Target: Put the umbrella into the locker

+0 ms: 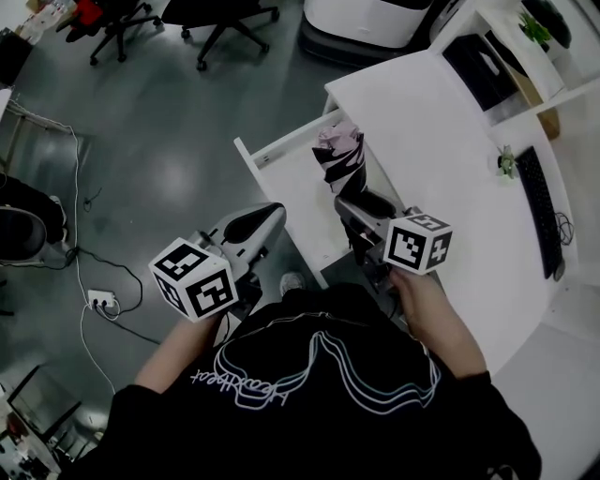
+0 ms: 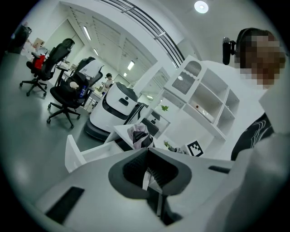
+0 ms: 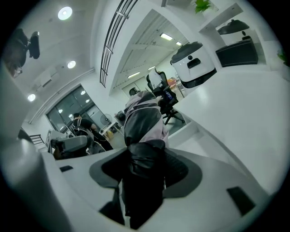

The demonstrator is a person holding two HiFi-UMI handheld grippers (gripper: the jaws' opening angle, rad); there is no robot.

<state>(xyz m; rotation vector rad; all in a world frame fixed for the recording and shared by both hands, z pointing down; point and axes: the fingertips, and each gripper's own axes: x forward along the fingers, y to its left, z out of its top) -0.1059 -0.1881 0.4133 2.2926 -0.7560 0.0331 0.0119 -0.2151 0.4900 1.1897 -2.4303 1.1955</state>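
A folded pink and black umbrella (image 1: 339,155) sticks out of my right gripper (image 1: 361,208), which is shut on its black lower part. In the right gripper view the umbrella (image 3: 142,120) fills the space between the pads of the right gripper (image 3: 145,152). It hangs over the edge of the white desk (image 1: 441,141), just right of the locker's open white door (image 1: 281,145). My left gripper (image 1: 267,217) is below and left of that door, with its jaws together and nothing held. From the left gripper (image 2: 147,152), the door (image 2: 74,154) and the umbrella (image 2: 138,134) lie ahead.
On the desk lie a black keyboard (image 1: 539,211) and a small plant (image 1: 507,161). Office chairs (image 1: 220,19) and a white machine (image 1: 366,23) stand on the grey floor beyond. A power strip (image 1: 100,300) with cables lies on the floor at the left.
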